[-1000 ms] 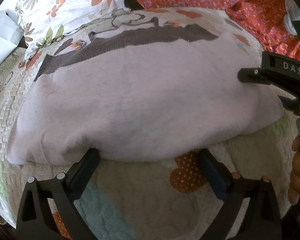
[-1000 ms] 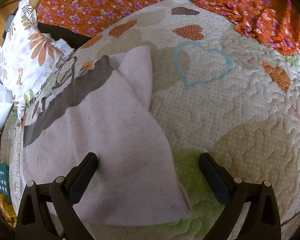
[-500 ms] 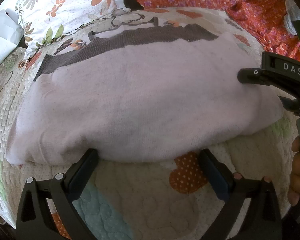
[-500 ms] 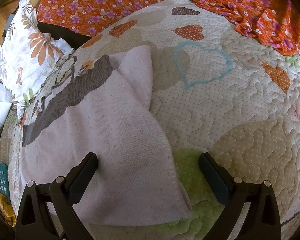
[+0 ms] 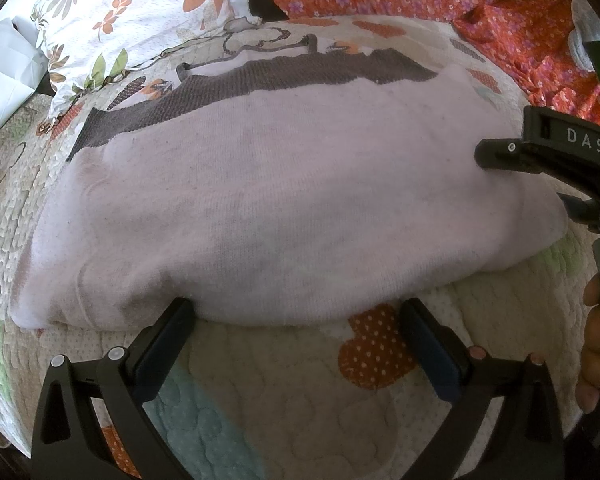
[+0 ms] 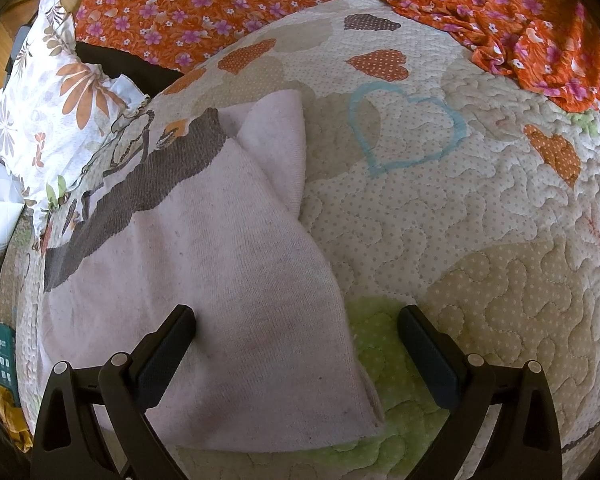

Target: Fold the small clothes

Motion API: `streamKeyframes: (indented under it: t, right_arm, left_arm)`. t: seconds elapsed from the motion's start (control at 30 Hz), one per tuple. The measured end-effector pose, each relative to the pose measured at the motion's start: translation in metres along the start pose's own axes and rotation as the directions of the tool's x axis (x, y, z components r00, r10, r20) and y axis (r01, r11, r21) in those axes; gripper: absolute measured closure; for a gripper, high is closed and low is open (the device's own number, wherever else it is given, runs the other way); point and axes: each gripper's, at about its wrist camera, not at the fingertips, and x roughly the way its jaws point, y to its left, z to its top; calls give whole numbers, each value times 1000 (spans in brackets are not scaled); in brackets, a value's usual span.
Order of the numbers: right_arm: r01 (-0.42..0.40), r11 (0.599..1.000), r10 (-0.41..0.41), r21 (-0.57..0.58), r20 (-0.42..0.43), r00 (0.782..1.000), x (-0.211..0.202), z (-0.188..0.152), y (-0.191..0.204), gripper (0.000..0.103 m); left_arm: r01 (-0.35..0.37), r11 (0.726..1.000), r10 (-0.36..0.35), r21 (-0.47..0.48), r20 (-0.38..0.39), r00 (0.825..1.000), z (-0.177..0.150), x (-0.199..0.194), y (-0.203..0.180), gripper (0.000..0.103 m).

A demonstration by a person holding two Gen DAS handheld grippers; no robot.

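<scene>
The left claw [image 5: 296, 344] is spread wide and empty, its 2 dark fingertips hanging just short of the near folded edge of the pale pink knitted garment with a grey-brown band [image 5: 284, 208]. Over the last second it has barely moved; the garment's near edge sits at the same place between the fingers, with only a slight shift in framing. The right claw [image 6: 296, 344] is likewise spread and holds nothing, its left finger over the garment's right near corner and its right finger over the green patch of the cream quilted bedspread with heart patches [image 6: 460, 220]. It too has held its place over that second. In the left wrist view its black body [image 5: 540, 156] hovers at the garment's right end, with the fingers of a person's hand [image 5: 598, 344] gripping the handle at the right edge.

The garment lies on the bedspread as a doubled slab, with a sleeve-like flap [image 6: 276, 136] poking out at the far right. To the far left sits a white pillow with an orange leaf print [image 5: 112, 20], and an orange flowered sheet [image 6: 220, 4] lies beyond.

With nothing shifted, this looks like a pause between folds, probably lining up the next grasp.
</scene>
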Motion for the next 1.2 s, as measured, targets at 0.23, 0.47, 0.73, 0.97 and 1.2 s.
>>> streamKeyframes:
  t: [0.23, 0.47, 0.73, 0.97, 1.2]
  right_arm:
    - [11, 1000, -11, -17, 10, 1000, 2, -2, 3, 0]
    - [28, 998, -26, -55, 40, 999, 1, -8, 6, 0]
    - [39, 997, -35, -65, 54, 998, 1, -10, 8, 0]
    - [44, 997, -40, -70, 62, 997, 1, -10, 8, 0]
    - [53, 996, -48, -77, 69, 996, 2, -10, 9, 0]
  left_arm:
    - [20, 1000, -20, -5, -4, 1000, 1, 1, 0, 0]
    - [31, 999, -31, -9, -15, 999, 1, 1, -1, 0]
    - [36, 999, -37, -19, -23, 999, 1, 2, -2, 0]
    - [38, 999, -39, -27, -31, 999, 0, 2, -3, 0]
    - [96, 995, -96, -20, -23, 995, 0, -6, 3, 0]
